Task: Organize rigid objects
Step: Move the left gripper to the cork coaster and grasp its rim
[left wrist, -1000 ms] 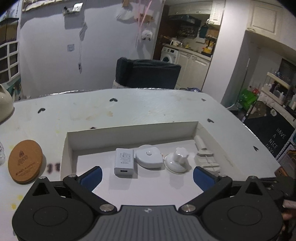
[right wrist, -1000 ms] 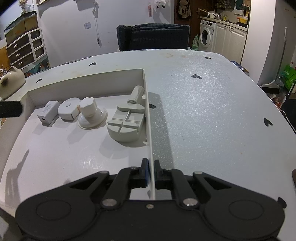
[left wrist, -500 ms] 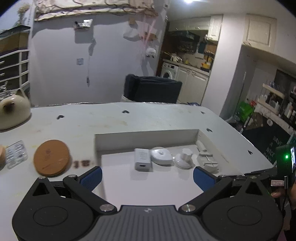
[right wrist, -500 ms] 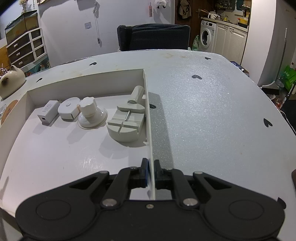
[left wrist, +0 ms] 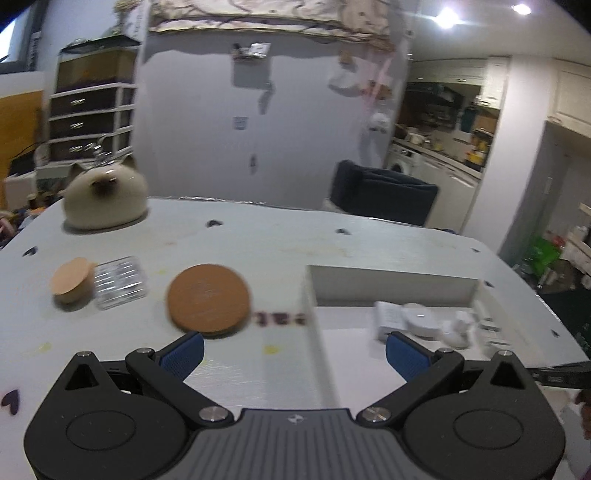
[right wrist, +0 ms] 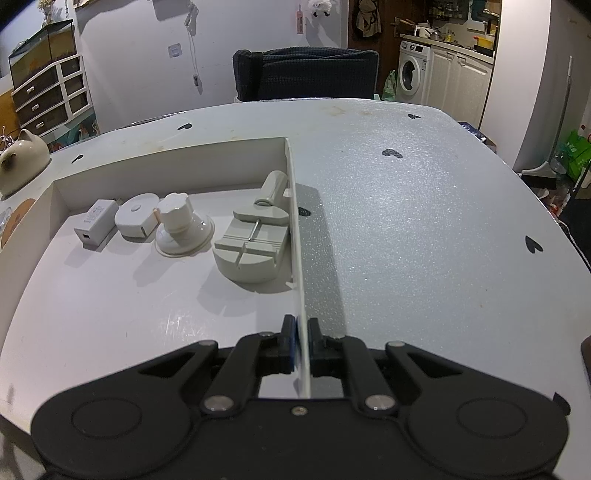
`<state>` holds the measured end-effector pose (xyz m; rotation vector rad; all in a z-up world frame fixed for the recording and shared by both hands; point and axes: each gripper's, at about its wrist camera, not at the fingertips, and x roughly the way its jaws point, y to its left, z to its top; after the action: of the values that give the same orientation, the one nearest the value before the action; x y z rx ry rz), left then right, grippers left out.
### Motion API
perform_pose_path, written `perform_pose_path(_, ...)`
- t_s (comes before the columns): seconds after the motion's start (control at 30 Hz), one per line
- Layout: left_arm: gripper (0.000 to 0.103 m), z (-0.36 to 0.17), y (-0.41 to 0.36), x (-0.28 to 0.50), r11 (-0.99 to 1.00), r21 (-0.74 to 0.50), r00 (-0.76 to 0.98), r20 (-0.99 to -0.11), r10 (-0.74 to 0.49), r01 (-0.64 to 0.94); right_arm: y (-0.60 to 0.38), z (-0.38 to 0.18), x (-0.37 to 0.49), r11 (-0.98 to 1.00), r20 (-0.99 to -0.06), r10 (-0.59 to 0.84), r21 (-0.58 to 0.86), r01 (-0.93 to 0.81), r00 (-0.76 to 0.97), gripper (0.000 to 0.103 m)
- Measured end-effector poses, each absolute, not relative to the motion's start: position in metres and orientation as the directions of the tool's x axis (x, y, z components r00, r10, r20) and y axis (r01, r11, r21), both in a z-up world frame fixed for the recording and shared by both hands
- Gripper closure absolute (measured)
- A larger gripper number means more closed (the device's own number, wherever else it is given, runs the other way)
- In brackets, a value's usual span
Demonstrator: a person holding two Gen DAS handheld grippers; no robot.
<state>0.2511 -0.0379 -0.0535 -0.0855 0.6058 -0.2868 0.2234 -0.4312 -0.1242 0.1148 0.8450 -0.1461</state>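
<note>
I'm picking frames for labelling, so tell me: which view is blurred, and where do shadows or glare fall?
Left wrist view: motion-smeared, the cork coaster and tray soft-edged, ceiling lamps flaring top right. Right wrist view: sharp; the tray wall pinched by the right hand-held gripper throws a dark shadow strip onto the table, faint sheen on the tray floor.

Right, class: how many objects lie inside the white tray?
4, in a row by its far wall: charger leftmost, round puck, suction cup, then grey tool against the right wall. None seems hidden.

Dim indoor light, ceiling lamps (left wrist: 447, 16) glaring, left view motion-blurred, right view sharp, fisheye-bent edges
</note>
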Motion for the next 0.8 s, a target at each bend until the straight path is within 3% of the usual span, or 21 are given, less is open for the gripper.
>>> perform_pose_path(0.17, 0.000, -0.068, -0.019, 0.265, 0.971, -0.153, 0.783, -0.575, -0.237, 0.181, -0.431, -0.124, 0.223, 0.984, -0.751, -0.083, 0.043, 0.174, 0.655, 0.095)
perform_pose_path(0.5, 0.000, -0.103, -0.004, 0.303, 0.971, -0.168, 0.740, -0.628, -0.240, 0.172, -0.431, -0.125, 0.223, 0.984, -0.750, -0.086, 0.040, 0.175, 0.656, 0.095)
perform_pose_path(0.8, 0.002, -0.121, -0.012, 0.342, 0.975, -0.083, 0.730, -0.651, -0.208, 0.204, -0.431, -0.125, 0.224, 0.982, -0.752, -0.087, 0.045, 0.183, 0.653, 0.095)
